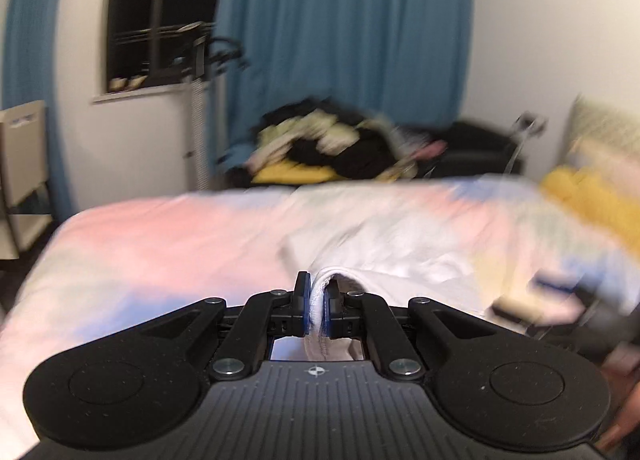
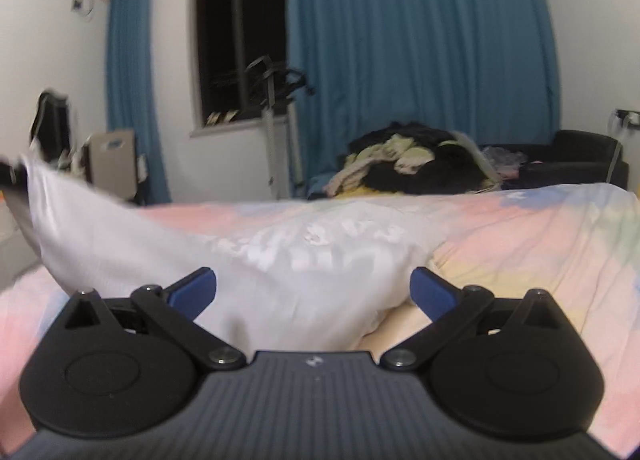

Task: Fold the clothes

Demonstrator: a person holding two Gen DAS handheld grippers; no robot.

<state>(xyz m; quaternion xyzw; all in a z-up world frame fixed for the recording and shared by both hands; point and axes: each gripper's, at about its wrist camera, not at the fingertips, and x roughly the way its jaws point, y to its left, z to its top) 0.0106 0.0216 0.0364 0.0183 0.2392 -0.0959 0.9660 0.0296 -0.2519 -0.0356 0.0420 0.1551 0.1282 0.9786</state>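
Note:
A white garment lies on the pastel bedsheet. My left gripper is shut on the garment's stitched hem, which runs between its blue pads. In the right wrist view the white garment stretches from the lower middle up to the far left, where its corner is lifted off the bed. My right gripper is open, its blue pads wide apart over the garment's near edge, holding nothing. The right gripper also shows blurred at the right edge of the left wrist view.
A pile of dark and light clothes sits beyond the bed's far edge, with a black seat to its right. Yellow cloth lies at the bed's right. Blue curtains and a dark window fill the back wall.

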